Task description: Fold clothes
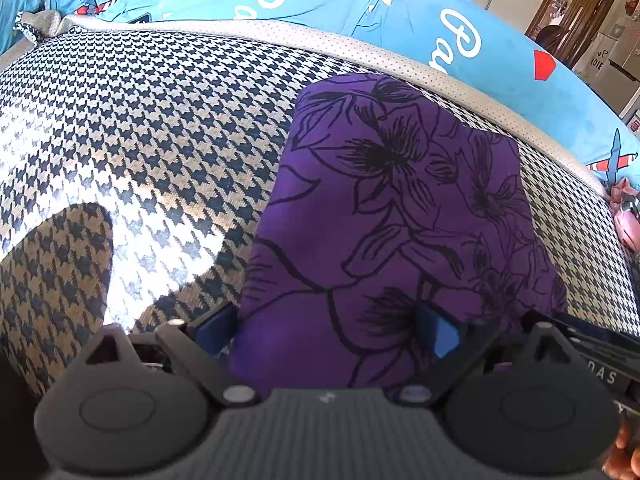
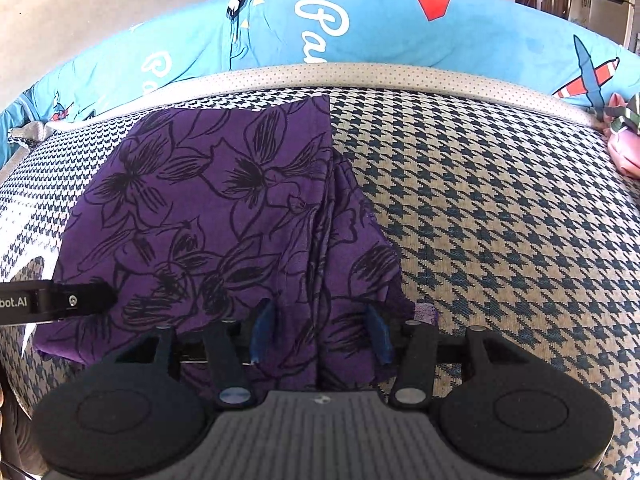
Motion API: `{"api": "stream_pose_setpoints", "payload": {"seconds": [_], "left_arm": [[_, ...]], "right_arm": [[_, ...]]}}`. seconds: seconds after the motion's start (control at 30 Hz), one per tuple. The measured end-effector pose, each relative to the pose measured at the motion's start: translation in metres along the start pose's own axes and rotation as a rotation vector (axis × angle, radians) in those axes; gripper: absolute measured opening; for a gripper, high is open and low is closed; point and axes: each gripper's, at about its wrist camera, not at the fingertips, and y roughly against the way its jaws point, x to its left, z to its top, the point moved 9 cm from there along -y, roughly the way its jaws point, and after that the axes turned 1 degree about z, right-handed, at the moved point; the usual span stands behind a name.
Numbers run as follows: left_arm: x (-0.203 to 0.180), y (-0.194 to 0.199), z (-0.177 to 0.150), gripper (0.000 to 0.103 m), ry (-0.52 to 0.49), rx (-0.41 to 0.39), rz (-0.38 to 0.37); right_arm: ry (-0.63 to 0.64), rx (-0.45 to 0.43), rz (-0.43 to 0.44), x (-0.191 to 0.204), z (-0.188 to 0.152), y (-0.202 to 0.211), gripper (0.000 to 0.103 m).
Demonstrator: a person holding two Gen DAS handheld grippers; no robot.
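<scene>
Purple garment (image 1: 400, 216), black flower print, folded into a compact rectangle on the houndstooth cover (image 1: 140, 128); that cover is my landmark.

Left wrist view: my left gripper (image 1: 328, 332) stands wide, near hem of the cloth between the blue pads but not pressed, so nothing is held. Cloth looks thin, soft, light; should drape and slip layer on layer. Bare cover lies broad to the picture's left of the garment; blue printed pillow (image 1: 500, 64) runs along the cover's far edge.

Right wrist view: my right gripper (image 2: 318, 332) is parted about halfway, straddling a stack of loose pleats at the near corner; pads not pinching, as far as I can see. Best hold: that layered corner, all plies together. Bare cover stretches to the picture's right; pink item (image 2: 624, 156) at the cover's right edge
</scene>
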Motion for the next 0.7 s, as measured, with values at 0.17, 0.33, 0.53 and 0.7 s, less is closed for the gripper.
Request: {"api": "stream_pose_setpoints", "payload": {"seconds": [0.17,0.33,0.53,0.7], "left_arm": [[0.001,-0.002,0.0,0.102,-0.002,0.004,0.008],[-0.001,-0.003,0.0,0.102,-0.009,0.003,0.01],[-0.005,-0.003,0.003,0.102,-0.029,-0.003,0.012],[-0.01,-0.002,0.003,0.102,-0.056,-0.011,0.023]], "right_arm": [[-0.038,0.009,-0.041,-0.005,0.005,0.008,0.052],[-0.09,0.019,-0.069,-0.012,0.01,0.016,0.054],[-0.116,0.023,-0.034,-0.008,0.013,0.021,0.059],[-0.089,0.003,-0.036,-0.003,0.018,0.028,0.061]]}}
